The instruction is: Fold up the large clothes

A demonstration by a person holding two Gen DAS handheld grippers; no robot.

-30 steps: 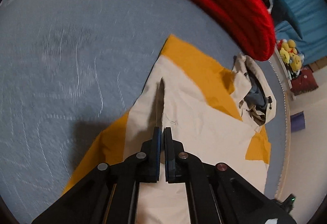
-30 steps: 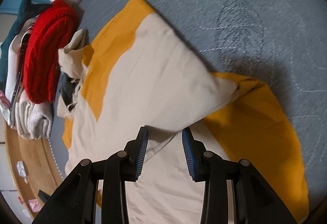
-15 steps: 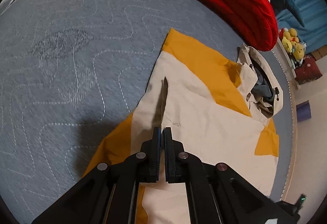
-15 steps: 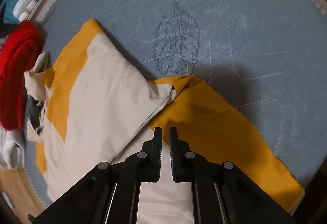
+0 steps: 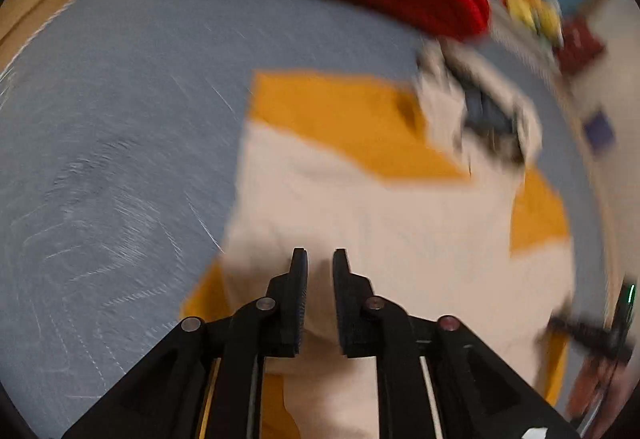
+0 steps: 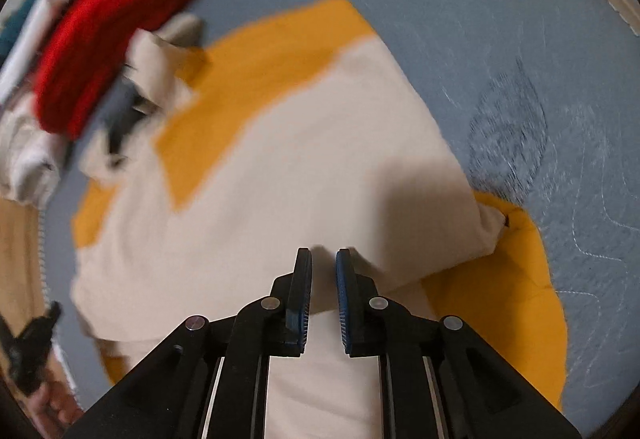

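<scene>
We find the cream-and-orange hooded jacket (image 6: 304, 167) lying part-folded on the blue quilted mat (image 6: 500, 19). Left gripper (image 5: 320, 259) and right gripper (image 6: 323, 259) have just parted narrowly, gripping nothing. Further folds remain.

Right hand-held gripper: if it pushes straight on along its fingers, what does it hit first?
Most likely the cream panel of the cream-and-orange garment, spread on the blue quilted surface. The right hand-held gripper points steeply down at it, with cream cloth showing in the narrow gap between its fingers. The frame is blurred, so depth is uncertain.

No legible text or labels.
</scene>
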